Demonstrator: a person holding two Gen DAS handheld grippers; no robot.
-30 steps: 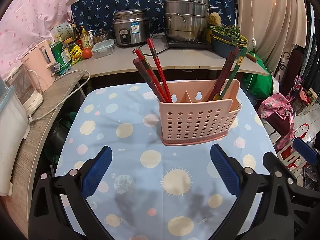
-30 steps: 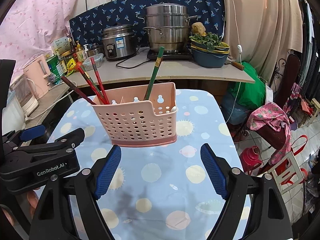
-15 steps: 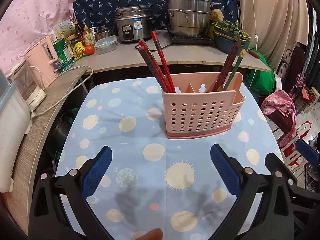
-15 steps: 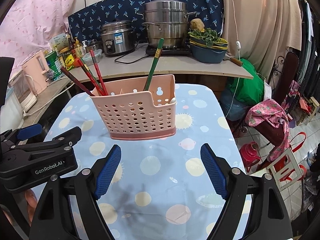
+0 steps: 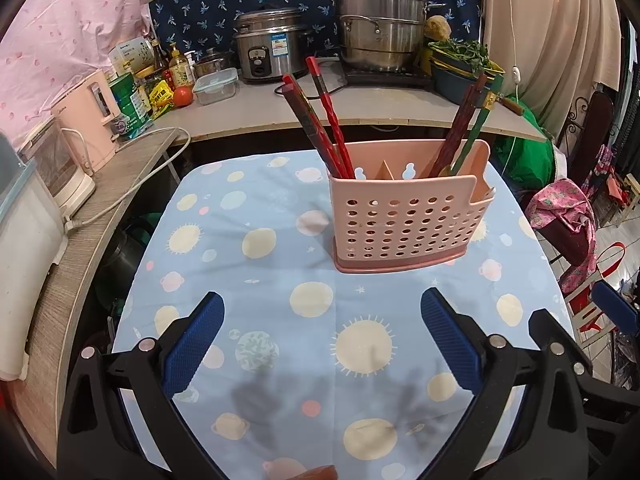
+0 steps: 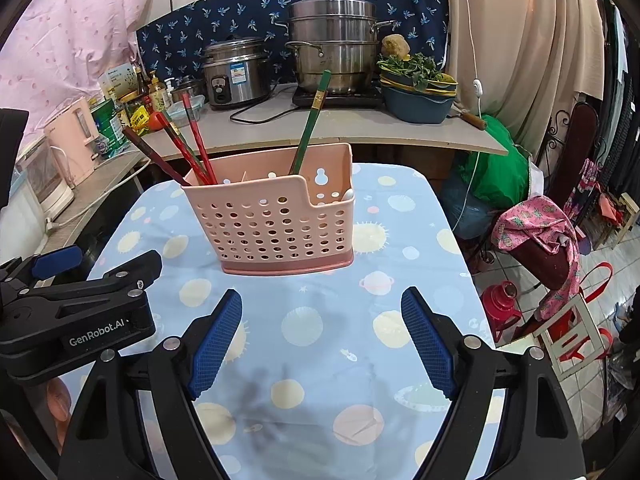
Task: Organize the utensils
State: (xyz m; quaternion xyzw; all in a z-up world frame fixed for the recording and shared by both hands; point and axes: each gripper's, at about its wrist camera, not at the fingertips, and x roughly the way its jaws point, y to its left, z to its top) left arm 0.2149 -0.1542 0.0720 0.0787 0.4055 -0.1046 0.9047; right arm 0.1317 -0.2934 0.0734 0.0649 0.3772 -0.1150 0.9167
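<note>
A pink perforated utensil holder (image 5: 404, 220) (image 6: 276, 224) stands upright on the table with the blue planet-print cloth (image 5: 280, 280) (image 6: 328, 320). Red and dark chopsticks (image 5: 320, 120) (image 6: 180, 144) lean out of its left compartment. A dark red and a green chopstick (image 5: 472, 120) lean out of the right one; the green chopstick (image 6: 312, 120) also shows in the right wrist view. My left gripper (image 5: 322, 344) hovers open in front of the holder, nothing between its fingers. My right gripper (image 6: 322, 340) is open and empty too, short of the holder.
Behind the table a counter (image 5: 360, 108) carries a rice cooker (image 5: 268, 50), a steel steamer pot (image 5: 380, 24), a bowl of greens (image 5: 460, 64) and jars. A pink kettle (image 5: 88, 120) stands on the left shelf. Chairs and bags (image 6: 540, 232) crowd the floor at right.
Both views have drawn back slightly from the holder, which now sits a little farther and higher in each picture. Both grippers stay open and empty.
</note>
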